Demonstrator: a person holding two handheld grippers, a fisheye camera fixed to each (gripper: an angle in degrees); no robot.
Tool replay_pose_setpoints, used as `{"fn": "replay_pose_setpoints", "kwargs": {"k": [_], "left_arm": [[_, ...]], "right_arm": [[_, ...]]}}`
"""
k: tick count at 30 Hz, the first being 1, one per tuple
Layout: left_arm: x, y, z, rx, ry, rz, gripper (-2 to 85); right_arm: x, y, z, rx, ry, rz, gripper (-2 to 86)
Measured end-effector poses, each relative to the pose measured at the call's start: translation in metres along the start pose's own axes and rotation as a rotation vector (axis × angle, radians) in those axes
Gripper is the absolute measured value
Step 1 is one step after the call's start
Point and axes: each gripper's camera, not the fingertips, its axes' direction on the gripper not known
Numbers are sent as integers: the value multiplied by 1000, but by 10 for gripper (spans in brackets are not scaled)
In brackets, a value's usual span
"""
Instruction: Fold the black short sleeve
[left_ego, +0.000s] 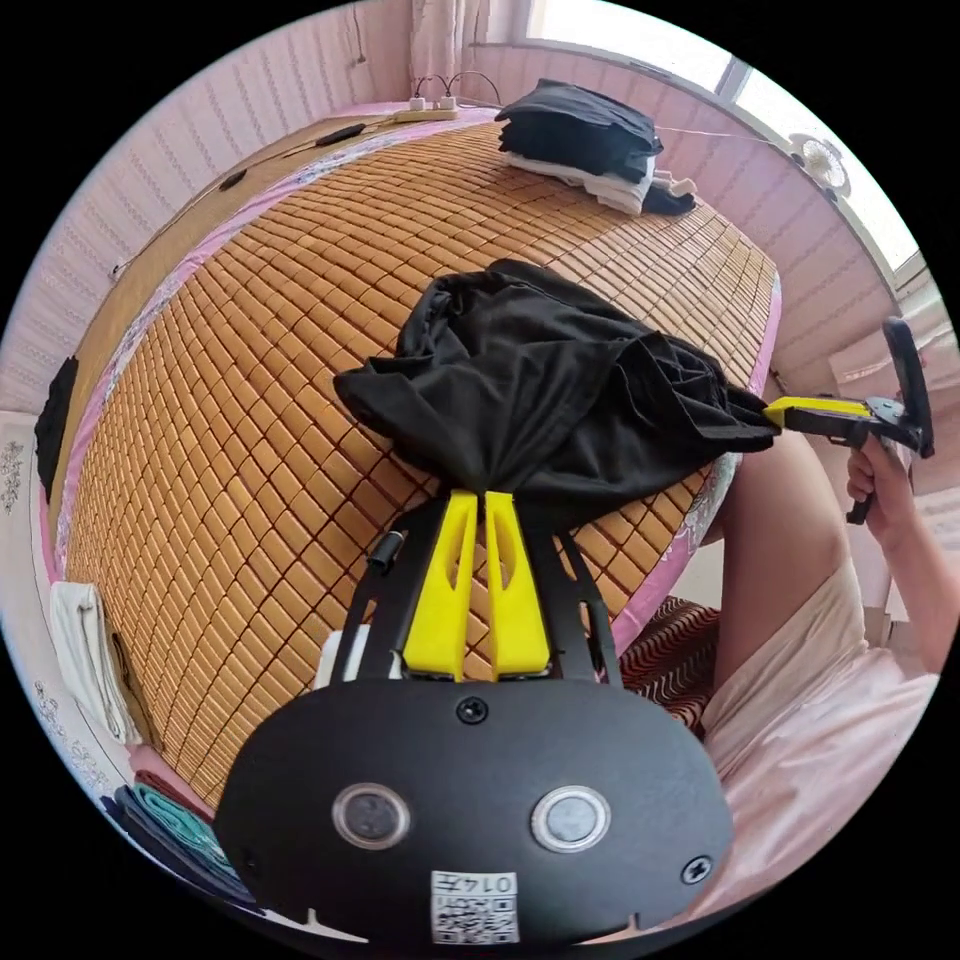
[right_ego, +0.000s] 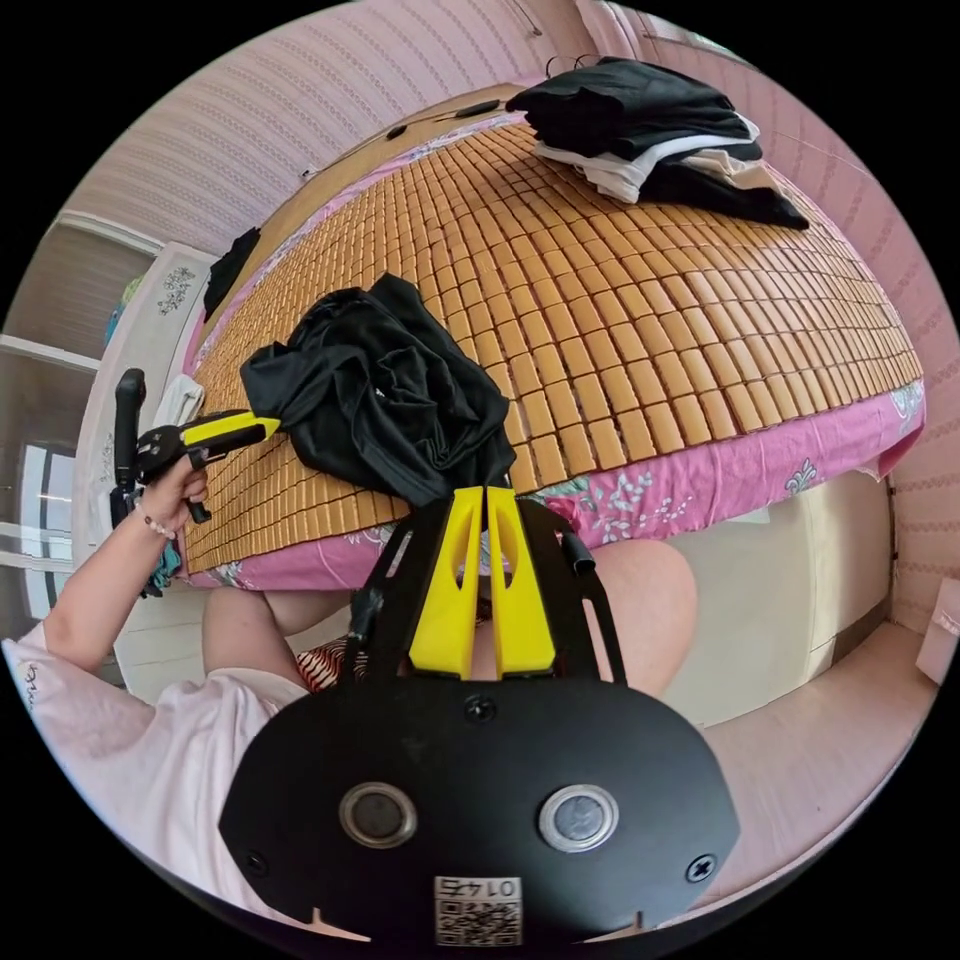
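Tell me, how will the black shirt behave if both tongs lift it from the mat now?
The black shirt lies crumpled in soft folds, so it will probably hang limp and sag between the left tongs and right tongs. It looks thin, so likely light. On the bamboo mat it should slide easily, though the folds may drag.

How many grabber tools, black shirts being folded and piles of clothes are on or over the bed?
Grippers: 2, the left gripper and the right gripper, each with jaws closed on the shirt.
Black short sleeve shirts being folded: 1, the black short sleeve, crumpled on the bamboo mat.
Piles of clothes: 1, the pile of clothes at the far end.
Total: 4
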Motion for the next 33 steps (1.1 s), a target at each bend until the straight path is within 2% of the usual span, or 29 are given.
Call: {"fn": "replay_pose_setpoints", "kwargs": {"k": [4, 11, 15, 19, 26, 29, 33], "left_arm": [[-22, 71, -44, 117, 71, -116, -5], [-19, 222, -94, 152, 80, -274, -7], [-16, 273, -113, 270, 180, -390, -8], [-36, 294, -184, 569, 243, -401, -10], [-48, 326, -368, 1053, 155, -269, -10], [-36, 361, -428, 1208, 169, -213, -10], [-3, 397, -472, 1250, 76, -112, -10]], "right_arm": [[22, 10, -19, 48, 13, -34, 2], [27, 34, -31, 31, 66, -207, 2], [39, 46, -60, 108, -8, -234, 1], [41, 23, -152, 338, -129, -334, 0], [24, 4, -364, 798, -305, -552, -1], [30, 26, -440, 949, -380, -610, -1], [30, 57, -498, 1025, -342, -682, -1]]}}
